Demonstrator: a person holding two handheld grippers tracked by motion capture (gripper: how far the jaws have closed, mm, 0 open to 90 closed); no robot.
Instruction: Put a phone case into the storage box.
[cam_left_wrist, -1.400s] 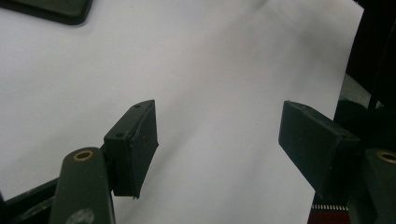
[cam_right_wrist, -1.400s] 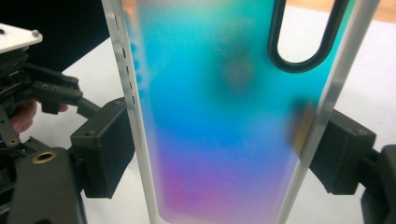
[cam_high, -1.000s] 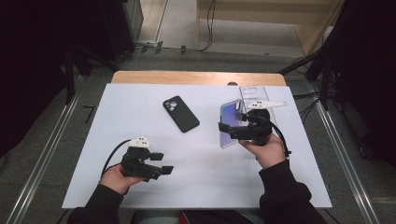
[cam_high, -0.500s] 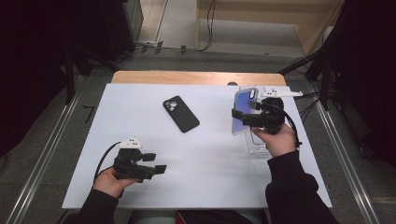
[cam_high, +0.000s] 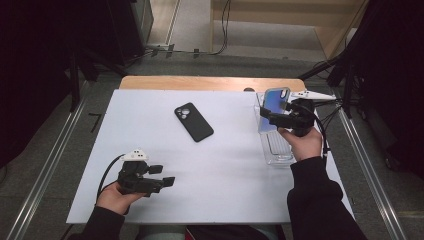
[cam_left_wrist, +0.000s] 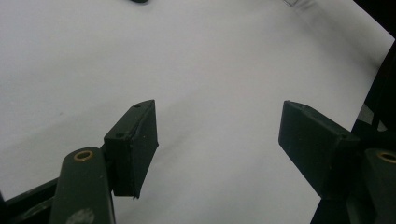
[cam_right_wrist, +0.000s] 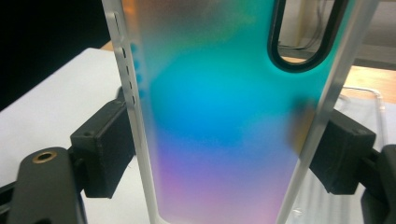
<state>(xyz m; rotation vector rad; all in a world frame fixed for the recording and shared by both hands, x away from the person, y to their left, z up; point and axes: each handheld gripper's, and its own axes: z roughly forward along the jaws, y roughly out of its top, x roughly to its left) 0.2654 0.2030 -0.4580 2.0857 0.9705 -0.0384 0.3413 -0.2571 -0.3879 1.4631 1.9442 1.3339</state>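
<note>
Iridescent phone case (cam_right_wrist: 224, 116): held upright above the right far part of the white table (cam_high: 150, 130), over a clear tray (cam_high: 276, 150) — camera cut-out at its top.
Right gripper (cam_high: 272, 117): clamped on the case's 2 long edges, 1 pad on each edge, as the right gripper view confirms.
Left gripper (cam_high: 167, 181): jaws apart with nothing between them, low over bare table near the front left edge.
Black phone (cam_high: 194, 121): flat mid-table, camera side up, well apart from both grippers.
Step in hand, judged: carrying the case. Keep it square in the pads, avoid squeezing hard — thin edges may flex and slip.
Writing: no brand, label or text legible on case, phone or tray.
</note>
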